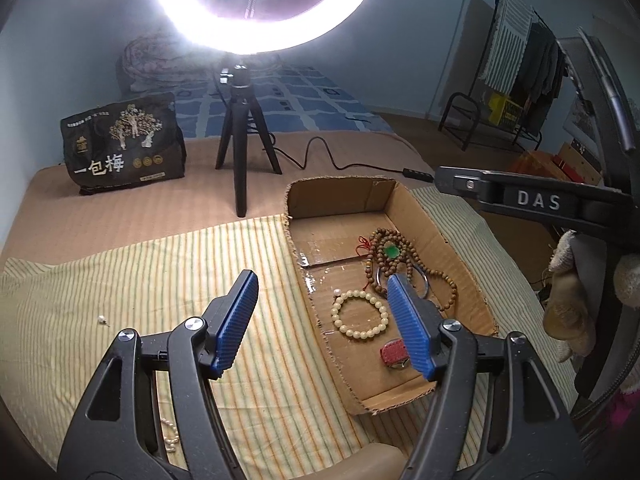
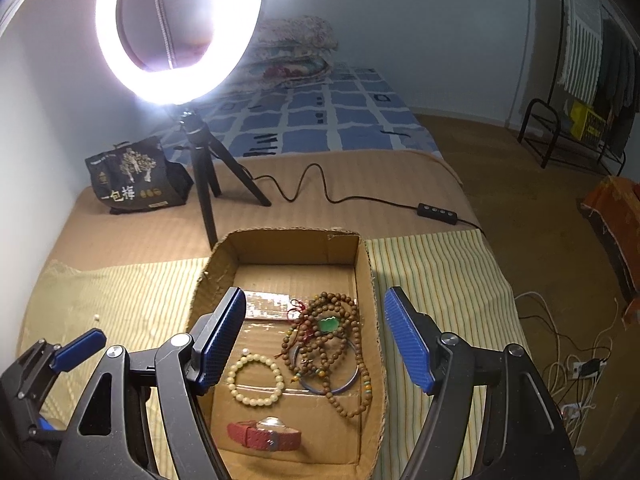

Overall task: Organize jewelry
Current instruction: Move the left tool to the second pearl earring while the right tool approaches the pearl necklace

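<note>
Right wrist view, cream bead bracelet round, red-strapped watch flat

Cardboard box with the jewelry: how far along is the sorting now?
Mostly done. The open cardboard box already holds the cream bead bracelet, the long brown wooden bead strand with green pendant, a metal bangle and the red-strap watch. Left gripper and right gripper are open and empty. Left on the striped cloth: a small white earring and a pearl strand.
</note>
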